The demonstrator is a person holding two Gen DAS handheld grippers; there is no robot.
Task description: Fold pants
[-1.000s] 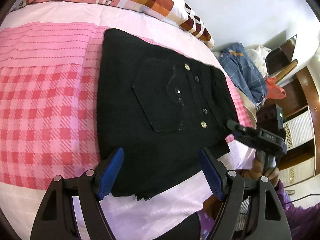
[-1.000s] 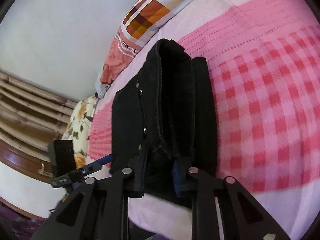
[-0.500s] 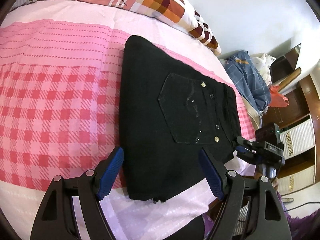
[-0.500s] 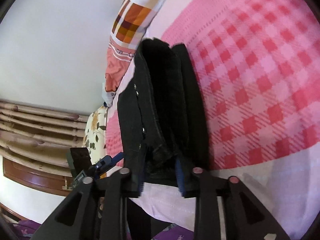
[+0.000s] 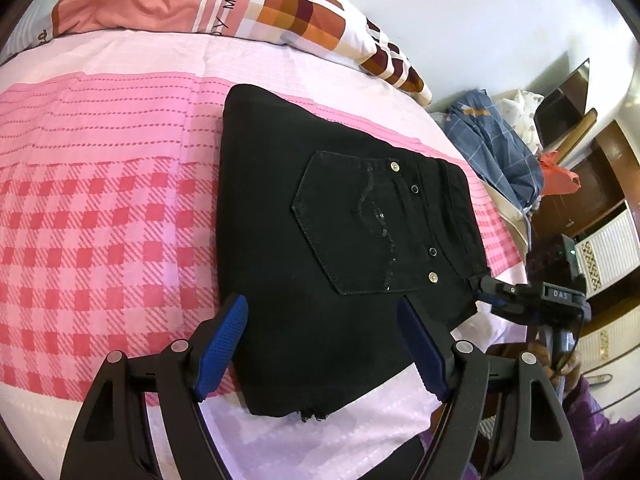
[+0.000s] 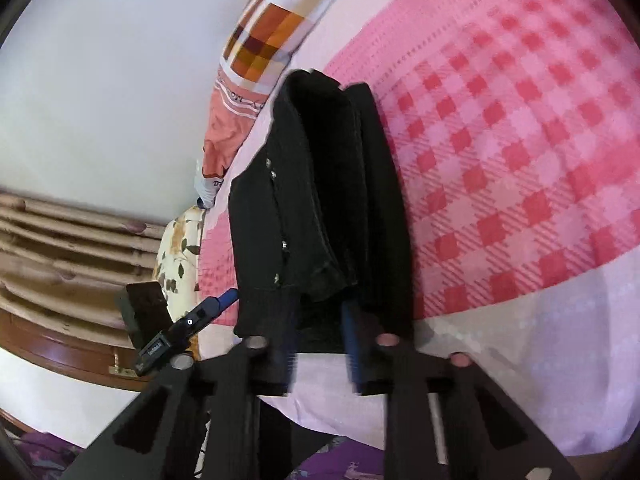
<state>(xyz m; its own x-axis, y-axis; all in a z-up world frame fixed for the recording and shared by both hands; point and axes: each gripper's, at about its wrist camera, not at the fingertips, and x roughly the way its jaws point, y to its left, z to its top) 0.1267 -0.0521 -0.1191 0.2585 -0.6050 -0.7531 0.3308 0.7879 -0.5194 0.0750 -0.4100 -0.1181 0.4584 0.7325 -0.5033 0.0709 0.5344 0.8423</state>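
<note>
Left wrist view: the black pants (image 5: 320,240) lie folded into a thick rectangle on the bed (image 5: 100,220), on its pink checked cover, with a back pocket and metal studs facing up. The left gripper (image 5: 322,344) hangs above the near edge of the bundle, its jaws spread wide with the blue pads apart and nothing between them. At the right corner of the bundle, the right gripper (image 5: 486,288) meets the waistband edge; from here its jaws are too small to judge. A patchwork pillow (image 5: 248,4) lies at the head of the bed, and a blue checked cloth (image 5: 492,148) is heaped beyond the bed's far side.

Right wrist view: the pants (image 6: 320,208) appear end-on, their stacked layers running away from the camera. The right gripper (image 6: 320,328) has its jaws set narrow around the near end of the inner layers, but motion blur hides whether the pads actually press the cloth. The left gripper (image 6: 212,310) shows at the left, beside the bundle's edge, only one blue fingertip visible. The pillow (image 6: 264,44) sits beyond the pants.
</note>
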